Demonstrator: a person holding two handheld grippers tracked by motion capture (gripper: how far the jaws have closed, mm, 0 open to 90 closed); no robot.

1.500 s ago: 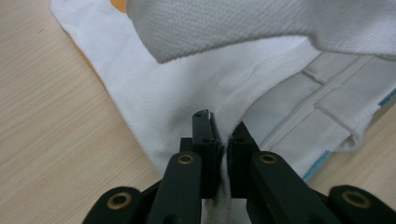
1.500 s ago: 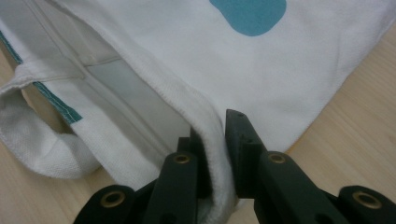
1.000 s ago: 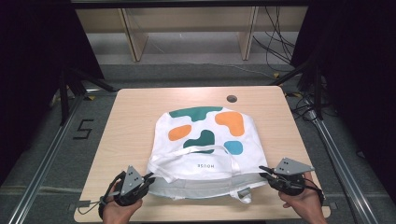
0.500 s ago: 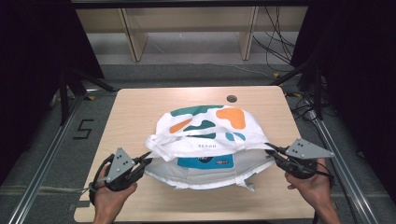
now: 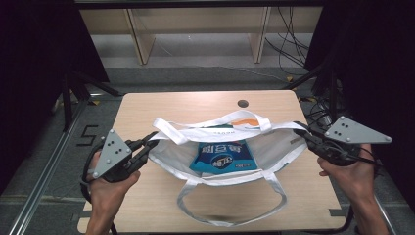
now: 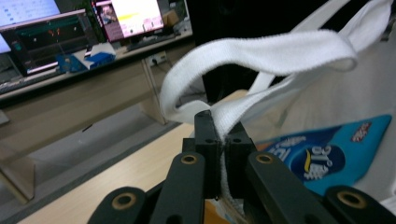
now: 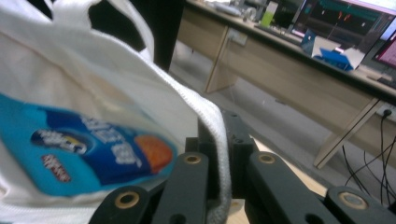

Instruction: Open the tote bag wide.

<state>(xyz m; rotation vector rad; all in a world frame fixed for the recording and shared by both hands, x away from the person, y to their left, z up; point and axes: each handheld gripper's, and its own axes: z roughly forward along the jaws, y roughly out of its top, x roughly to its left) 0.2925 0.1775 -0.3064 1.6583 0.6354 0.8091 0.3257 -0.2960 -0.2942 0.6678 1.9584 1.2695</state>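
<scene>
holding the white tote bag (image 5: 215, 147) open above the bench (image 5: 147, 105), your left gripper (image 5: 149, 142) and right gripper (image 5: 299, 131) clench its rim; the blue packet (image 5: 222, 156) sits inside, leaving the handles to gather.

My white tote bag (image 5: 274, 147) is matt woven cloth with ribbed webbing handles (image 6: 261, 56). The blue packet (image 5: 222, 156) inside looks glossy plastic. My desk (image 5: 147, 112) is smooth pale wood; gripper jaws matt black plastic.

Both hands are raised and spread apart, the left gripper (image 5: 152, 138) and right gripper (image 5: 299, 129) with fingers clamped.
</scene>
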